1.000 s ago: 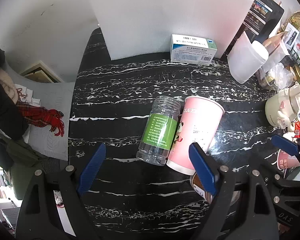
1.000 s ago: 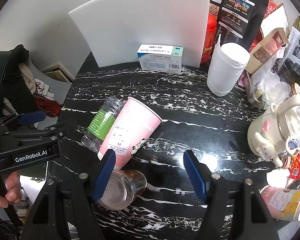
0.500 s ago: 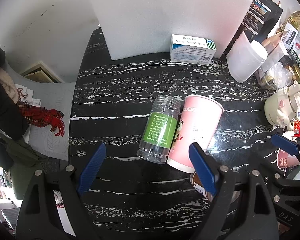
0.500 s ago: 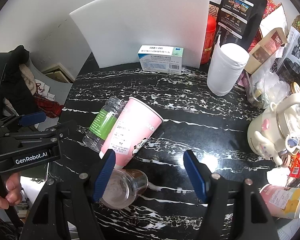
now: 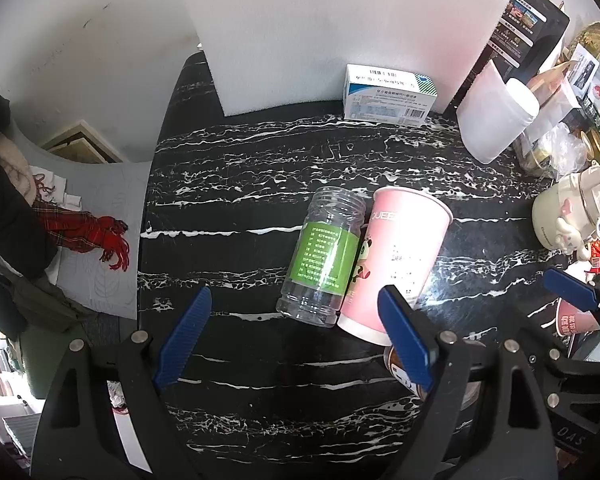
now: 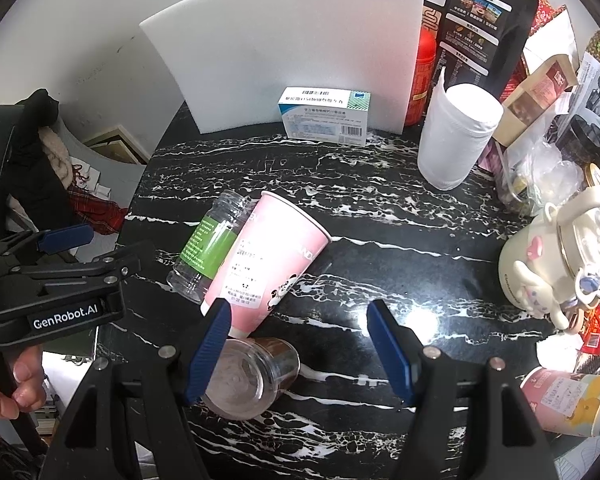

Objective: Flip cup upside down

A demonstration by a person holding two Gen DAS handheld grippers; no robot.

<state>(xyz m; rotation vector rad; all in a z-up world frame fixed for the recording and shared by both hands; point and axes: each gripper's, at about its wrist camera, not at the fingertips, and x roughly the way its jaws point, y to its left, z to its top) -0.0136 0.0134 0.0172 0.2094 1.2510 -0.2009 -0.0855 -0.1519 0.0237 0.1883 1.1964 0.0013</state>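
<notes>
Pink paper cup [image 6: 268, 268] lies on its side on the black marble table [image 6: 380, 216], touching a clear green-label bottle [image 6: 209, 250]. Right hand-held gripper [image 6: 297, 350] hovers just beside its base, jaws wide apart, empty. Left hand-held gripper [image 5: 293, 334] likewise spread wide, empty.

both tongs gape wide, holding nothing: left tongs [image 5: 295, 338] at near left, right tongs [image 6: 302, 346] near centre, seemingly hovering.
</notes>
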